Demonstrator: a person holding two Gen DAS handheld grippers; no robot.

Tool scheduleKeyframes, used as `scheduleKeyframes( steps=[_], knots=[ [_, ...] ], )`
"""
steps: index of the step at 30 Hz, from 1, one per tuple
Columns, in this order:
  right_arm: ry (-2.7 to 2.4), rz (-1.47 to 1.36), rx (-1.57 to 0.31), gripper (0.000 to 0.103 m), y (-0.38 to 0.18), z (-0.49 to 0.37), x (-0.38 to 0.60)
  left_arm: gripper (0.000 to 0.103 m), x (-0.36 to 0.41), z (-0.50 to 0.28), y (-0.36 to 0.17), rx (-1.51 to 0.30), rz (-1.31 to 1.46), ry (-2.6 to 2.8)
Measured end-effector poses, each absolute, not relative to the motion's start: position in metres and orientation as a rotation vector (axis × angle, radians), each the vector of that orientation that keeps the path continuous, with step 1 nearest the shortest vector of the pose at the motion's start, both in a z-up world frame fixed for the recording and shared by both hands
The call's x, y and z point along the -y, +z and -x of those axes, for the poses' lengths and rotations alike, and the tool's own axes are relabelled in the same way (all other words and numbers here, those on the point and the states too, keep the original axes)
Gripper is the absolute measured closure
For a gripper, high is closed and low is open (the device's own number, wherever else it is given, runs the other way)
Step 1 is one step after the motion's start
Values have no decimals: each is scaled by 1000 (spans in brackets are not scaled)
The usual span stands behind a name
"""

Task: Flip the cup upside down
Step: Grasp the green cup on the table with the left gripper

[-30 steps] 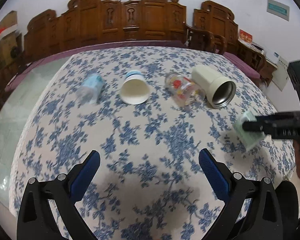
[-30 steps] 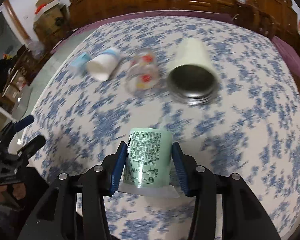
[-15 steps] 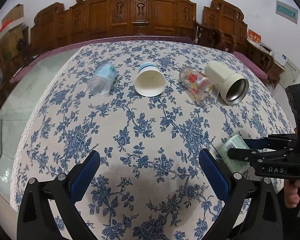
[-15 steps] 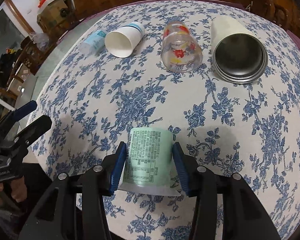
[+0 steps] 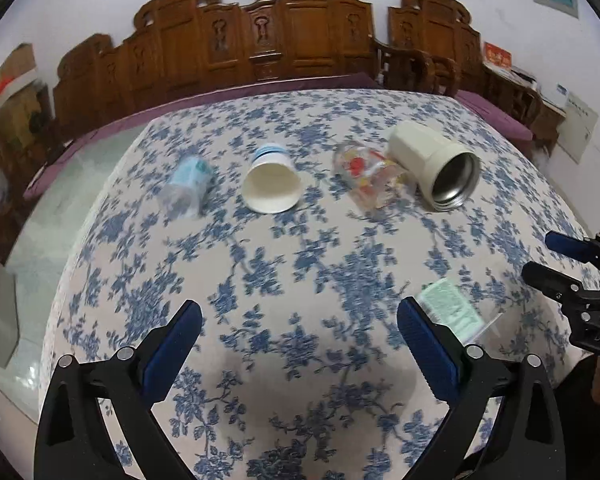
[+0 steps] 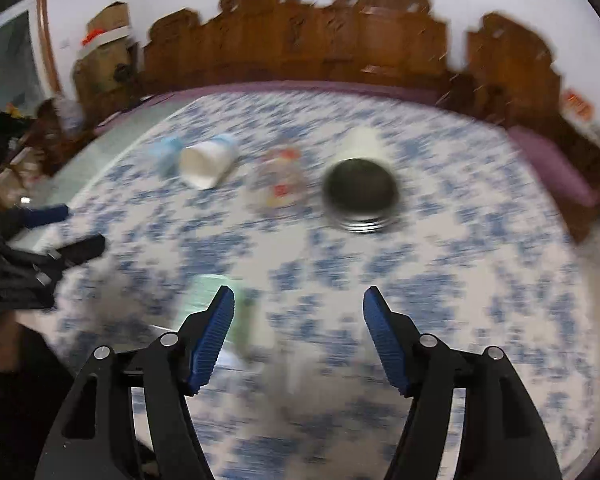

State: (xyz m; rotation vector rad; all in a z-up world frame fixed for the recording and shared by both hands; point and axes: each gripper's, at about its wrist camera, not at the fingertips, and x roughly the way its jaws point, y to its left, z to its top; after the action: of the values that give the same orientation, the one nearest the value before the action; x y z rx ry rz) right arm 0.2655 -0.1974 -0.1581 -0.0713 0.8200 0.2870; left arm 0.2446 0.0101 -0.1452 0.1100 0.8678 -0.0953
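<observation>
Now that my right hand-held gripper [image 6: 298, 334] has opened and released it, the green cup [image 6: 214, 304] stands inverted on the counter [image 6: 480, 280] just beside its left finger, so the flip looks done; the left hand-held gripper [image 5: 298, 346] hangs open.

The desk [image 5: 300, 288] wears a matt cloth printed with blue flowers. A cream flask [image 5: 432, 156] lies on it, its outside satin, its inside bare shiny metal. Beside it lies a clear glass tumbler [image 5: 370, 178] with red and yellow print, then a white paper cup [image 5: 272, 184], matt, and a transparent plastic cup [image 5: 188, 186]. The pale green cup [image 5: 450, 312] carries a printed paper-like label. Each claw has ribbed blue pads [image 6: 214, 334] on matt black plastic. Behind stand carved, polished wooden chairs [image 5: 300, 36].
</observation>
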Motion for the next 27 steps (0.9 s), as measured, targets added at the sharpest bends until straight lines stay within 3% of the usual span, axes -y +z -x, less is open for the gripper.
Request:
scheduleKeyframes(
  steps=[8, 20, 27],
  knots=[
    [255, 46, -776, 34, -169, -257, 229, 28, 26, -263, -149, -978, -92, -155],
    [290, -43, -754, 34, -168, -251, 244, 41, 59, -301, -189, -1223, 90, -210],
    [283, -96, -753, 34, -167, -254, 257, 43, 68, -313, -206, -1331, 125, -192]
  ],
)
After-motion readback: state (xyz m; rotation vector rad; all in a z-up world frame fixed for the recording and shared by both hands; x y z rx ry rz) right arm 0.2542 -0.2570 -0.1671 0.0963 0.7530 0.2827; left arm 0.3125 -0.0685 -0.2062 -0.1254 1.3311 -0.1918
